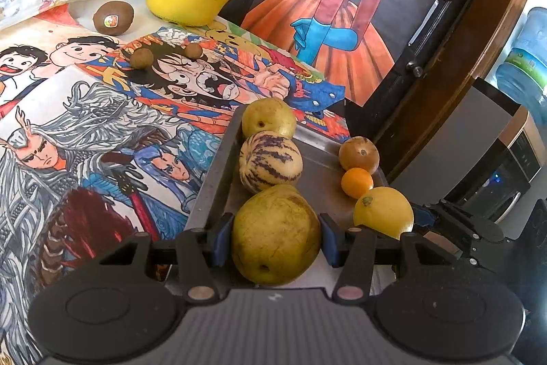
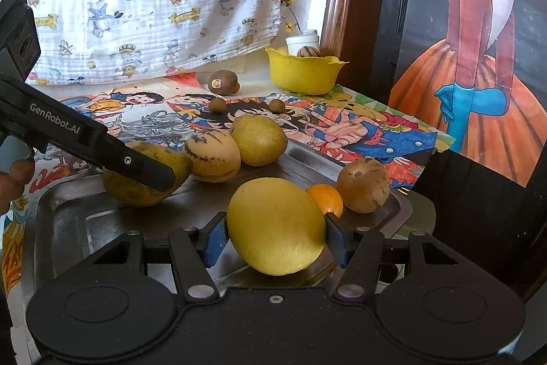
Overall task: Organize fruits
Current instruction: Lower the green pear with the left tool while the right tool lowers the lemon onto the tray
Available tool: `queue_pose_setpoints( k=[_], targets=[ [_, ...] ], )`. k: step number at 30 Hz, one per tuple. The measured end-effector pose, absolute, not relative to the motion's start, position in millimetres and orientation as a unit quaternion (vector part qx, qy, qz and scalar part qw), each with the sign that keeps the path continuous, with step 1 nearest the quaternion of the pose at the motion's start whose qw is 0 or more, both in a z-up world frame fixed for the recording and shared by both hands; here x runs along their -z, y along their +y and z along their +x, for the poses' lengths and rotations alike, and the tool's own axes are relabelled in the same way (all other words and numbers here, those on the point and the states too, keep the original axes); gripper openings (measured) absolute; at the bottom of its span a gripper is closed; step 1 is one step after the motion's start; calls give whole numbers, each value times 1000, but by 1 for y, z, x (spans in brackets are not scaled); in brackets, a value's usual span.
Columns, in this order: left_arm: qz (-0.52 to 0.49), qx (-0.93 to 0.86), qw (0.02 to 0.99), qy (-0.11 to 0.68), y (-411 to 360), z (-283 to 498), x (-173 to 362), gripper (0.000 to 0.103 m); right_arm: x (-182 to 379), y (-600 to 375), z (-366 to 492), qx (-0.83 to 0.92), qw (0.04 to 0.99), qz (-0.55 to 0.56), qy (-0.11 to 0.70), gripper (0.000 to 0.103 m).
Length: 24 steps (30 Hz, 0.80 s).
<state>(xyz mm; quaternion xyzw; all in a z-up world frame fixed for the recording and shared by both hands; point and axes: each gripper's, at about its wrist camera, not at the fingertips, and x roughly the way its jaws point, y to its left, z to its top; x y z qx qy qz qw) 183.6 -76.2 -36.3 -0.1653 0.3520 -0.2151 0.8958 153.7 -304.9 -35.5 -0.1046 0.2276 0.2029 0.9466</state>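
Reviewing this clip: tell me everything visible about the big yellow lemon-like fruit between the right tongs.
The large smooth yellow oval fruit has a matte, finely dimpled skin and, in the left wrist view, a small greenish stem scar on top. It sits on the dark metal tray at its near right part, lying slightly tilted. The right tongs bracket it, blue pads against both flanks. A small round orange fruit sits right behind it, seemingly touching; contact is unclear.
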Motion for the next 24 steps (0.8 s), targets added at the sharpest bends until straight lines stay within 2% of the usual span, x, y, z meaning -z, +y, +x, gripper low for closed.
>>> queue_pose_setpoints(
  k=[24],
  targets=[
    [-183, 178, 902, 348, -80, 179, 35, 57, 43, -298, 150, -171, 957, -105, 210, 62]
  ],
)
